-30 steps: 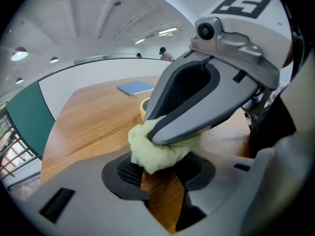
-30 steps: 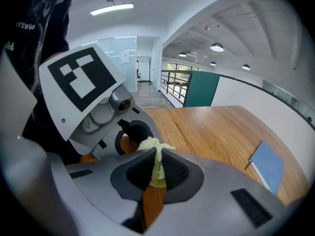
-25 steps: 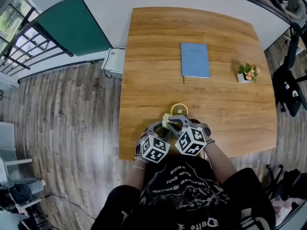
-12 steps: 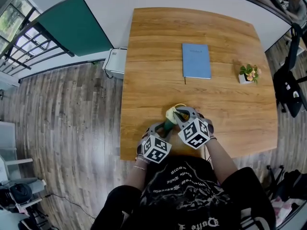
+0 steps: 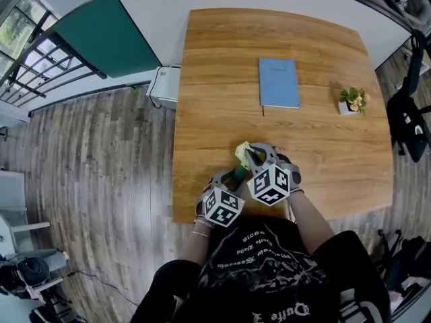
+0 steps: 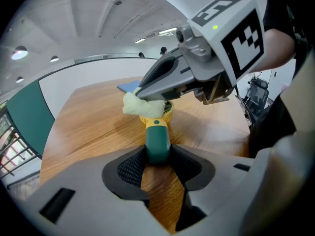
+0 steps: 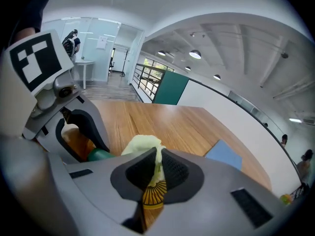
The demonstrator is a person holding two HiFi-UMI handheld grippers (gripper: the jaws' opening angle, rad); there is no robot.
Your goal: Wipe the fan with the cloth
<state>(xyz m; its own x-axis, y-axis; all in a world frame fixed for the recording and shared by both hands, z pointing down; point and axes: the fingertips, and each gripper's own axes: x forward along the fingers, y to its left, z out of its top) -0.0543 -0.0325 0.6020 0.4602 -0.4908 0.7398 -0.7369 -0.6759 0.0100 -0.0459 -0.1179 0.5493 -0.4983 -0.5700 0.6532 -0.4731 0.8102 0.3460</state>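
1. Left gripper (image 6: 156,157) clamps the green handle (image 6: 157,141) of the handheld fan (image 6: 163,117) near the table (image 5: 316,147) edge; hold it steady.
2. Right gripper (image 7: 156,168), pinching the cloth (image 7: 140,146), should sweep lightly across the yellow grille (image 7: 152,195).

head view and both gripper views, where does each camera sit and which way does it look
Head view: on the person's head, looking steeply down at the table; forearms, black shirt, left gripper and right gripper show.
Left gripper view: on the left gripper, looking along jaws shut on the fan handle; right gripper and black shirt at right.
Right gripper view: on the right gripper, looking along jaws shut on the cloth; left gripper at left.
Shared: all three show fan, cloth, blue notebook.
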